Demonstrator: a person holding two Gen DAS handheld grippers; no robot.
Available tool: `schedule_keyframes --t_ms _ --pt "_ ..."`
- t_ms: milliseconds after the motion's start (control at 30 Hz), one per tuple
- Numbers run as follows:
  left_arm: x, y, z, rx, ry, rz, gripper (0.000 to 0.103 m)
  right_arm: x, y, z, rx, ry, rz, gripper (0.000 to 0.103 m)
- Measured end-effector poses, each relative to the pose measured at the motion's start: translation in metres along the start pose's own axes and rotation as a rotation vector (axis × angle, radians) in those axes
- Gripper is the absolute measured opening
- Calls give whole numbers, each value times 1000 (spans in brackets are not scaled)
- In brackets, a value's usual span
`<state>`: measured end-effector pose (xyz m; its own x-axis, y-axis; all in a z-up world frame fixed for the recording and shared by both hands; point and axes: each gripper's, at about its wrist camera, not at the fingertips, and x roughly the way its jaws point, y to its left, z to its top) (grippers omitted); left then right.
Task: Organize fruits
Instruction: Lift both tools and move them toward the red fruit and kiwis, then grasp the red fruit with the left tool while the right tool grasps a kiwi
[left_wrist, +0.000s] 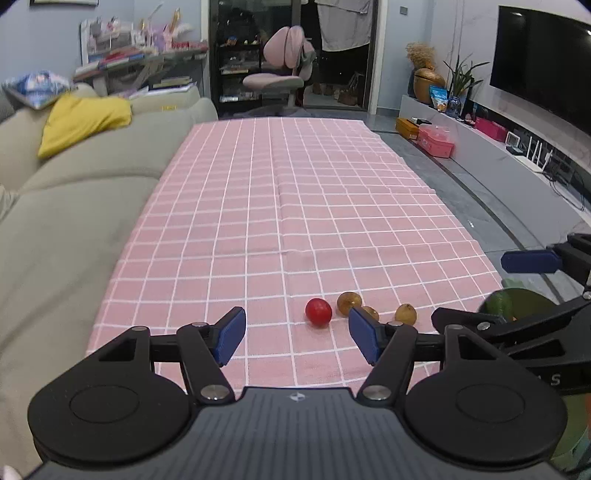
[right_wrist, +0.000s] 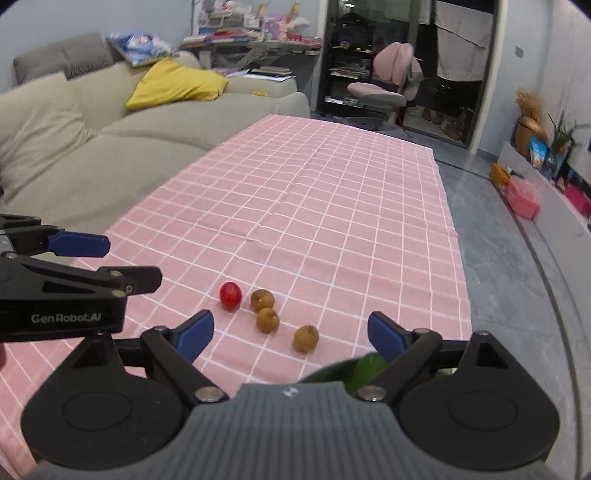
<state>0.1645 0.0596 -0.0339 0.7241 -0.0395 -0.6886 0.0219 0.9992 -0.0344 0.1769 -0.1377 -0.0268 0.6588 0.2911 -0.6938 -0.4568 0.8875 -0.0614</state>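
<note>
While both grippers, left (left_wrist: 297, 334) and right (right_wrist: 291, 338), hover with fingers wide and empty, a red fruit (right_wrist: 230, 295) and three brown fruits (right_wrist: 267, 319), all roundish, lie on the desk (right_wrist: 332, 206); "GenRobot.AI" marks the left one.

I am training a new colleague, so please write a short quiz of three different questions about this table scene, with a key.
1. How many brown fruits lie on the pink checked cloth?
2. True or false: the left claw is shut on the red fruit.
3. The brown fruit nearest the right claw is: A) touching the red fruit, B) lying apart from the others, C) held between the pads.

Key: 1. three; 2. false, both claws are open and empty; 3. B.
</note>
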Motion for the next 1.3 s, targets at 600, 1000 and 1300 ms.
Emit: schedule_keyframes --t_ms 600,1000,1300 --pt "58 42 -16 -71 95 -109 56 85 5 21 -215 207 118 73" --pt "85 30 -8 -45 137 -173 43 124 -4 22 -260 327 158 44" --pt "101 12 2 5 140 -180 43 138 -14 19 -248 382 171 35"
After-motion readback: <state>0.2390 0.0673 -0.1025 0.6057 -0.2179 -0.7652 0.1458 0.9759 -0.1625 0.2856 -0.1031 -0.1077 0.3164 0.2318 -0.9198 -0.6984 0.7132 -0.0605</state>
